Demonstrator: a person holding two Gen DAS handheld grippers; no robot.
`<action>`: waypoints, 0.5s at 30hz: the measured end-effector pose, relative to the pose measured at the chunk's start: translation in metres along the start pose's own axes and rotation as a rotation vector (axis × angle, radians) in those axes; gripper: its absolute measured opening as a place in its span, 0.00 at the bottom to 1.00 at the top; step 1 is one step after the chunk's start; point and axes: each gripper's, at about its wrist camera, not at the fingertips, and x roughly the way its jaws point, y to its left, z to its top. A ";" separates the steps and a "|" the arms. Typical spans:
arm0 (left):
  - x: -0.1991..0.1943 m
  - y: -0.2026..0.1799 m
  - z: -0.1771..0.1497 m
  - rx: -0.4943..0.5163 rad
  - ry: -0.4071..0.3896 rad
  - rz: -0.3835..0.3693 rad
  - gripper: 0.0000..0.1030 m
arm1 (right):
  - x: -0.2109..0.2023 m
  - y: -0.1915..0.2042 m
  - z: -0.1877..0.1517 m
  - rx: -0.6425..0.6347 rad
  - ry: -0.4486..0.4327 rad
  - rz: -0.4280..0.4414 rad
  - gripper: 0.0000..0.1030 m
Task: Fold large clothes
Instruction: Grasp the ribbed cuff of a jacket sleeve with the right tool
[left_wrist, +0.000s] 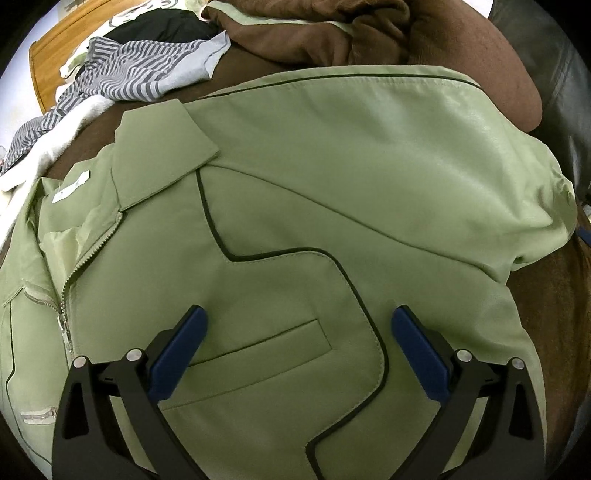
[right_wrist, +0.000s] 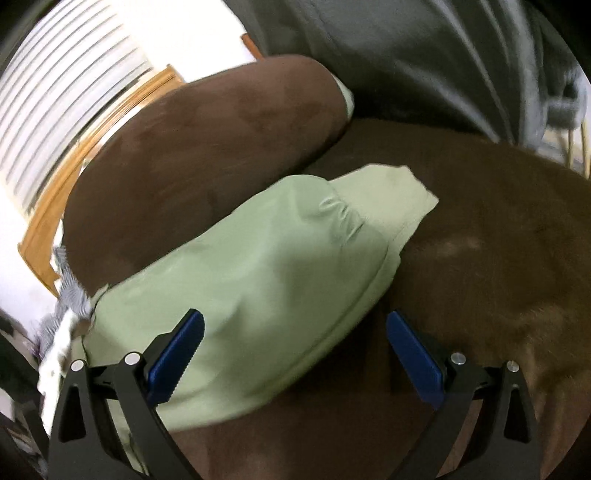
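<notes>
Label: a small white tag (left_wrist: 71, 187) sits inside the neck; its words are too small to read.
Jacket: the green jacket (left_wrist: 295, 206) lies flat on a brown blanket (right_wrist: 498, 258), under both fingers.
Left gripper (left_wrist: 297, 325): fingers wide apart above the chest pocket (left_wrist: 266, 345), holding nothing.
Right gripper (right_wrist: 294, 328): fingers wide apart, one over the sleeve (right_wrist: 258, 266), holding nothing.
Left view only: zipper (left_wrist: 86, 258), striped cloth (left_wrist: 125, 77) far ahead.
Right view only: sleeve cuff (right_wrist: 388, 199).
</notes>
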 end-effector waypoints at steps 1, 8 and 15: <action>0.000 0.000 -0.001 0.001 -0.005 0.002 0.95 | 0.008 -0.009 0.006 0.053 0.008 0.026 0.95; -0.001 0.004 -0.003 0.008 -0.024 -0.003 0.95 | 0.039 -0.030 0.034 0.133 -0.006 0.053 0.96; -0.002 0.003 -0.005 0.009 -0.033 0.008 0.95 | 0.043 -0.033 0.042 0.120 0.003 0.006 0.46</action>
